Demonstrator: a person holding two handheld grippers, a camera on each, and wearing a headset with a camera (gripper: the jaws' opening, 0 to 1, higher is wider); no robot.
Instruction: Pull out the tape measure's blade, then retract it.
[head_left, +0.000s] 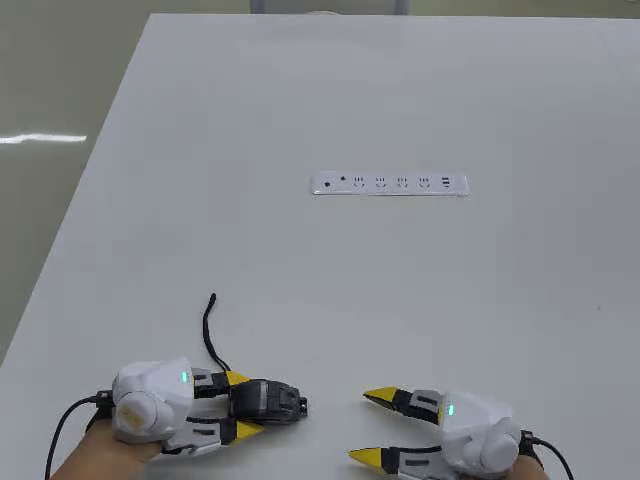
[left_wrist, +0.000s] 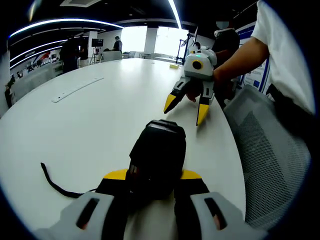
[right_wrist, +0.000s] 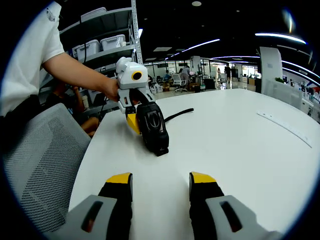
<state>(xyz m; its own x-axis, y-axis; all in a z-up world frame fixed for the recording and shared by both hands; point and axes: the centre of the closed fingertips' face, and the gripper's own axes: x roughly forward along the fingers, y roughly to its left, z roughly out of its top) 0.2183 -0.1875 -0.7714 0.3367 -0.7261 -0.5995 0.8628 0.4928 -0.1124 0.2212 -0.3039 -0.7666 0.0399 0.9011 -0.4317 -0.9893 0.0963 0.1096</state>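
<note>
Head view puts the tape measure (head_left: 268, 400) near left on the table (head_left: 400, 280), clenched in my left claw (head_left: 245, 404); my right claw (head_left: 360, 426) gapes empty to its right. I judge it dense and rigid, the blade thin and springy, so I'd pinch the blade's tip. Black boxy case, dark cord (head_left: 210, 330) trailing.

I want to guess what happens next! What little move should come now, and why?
Probably slide the right gripper across to the free end of the tape measure and close on the blade tip. The left gripper clamps its black case on the table, no blade is out, and the right jaws stand open and empty, apart from it.
</note>
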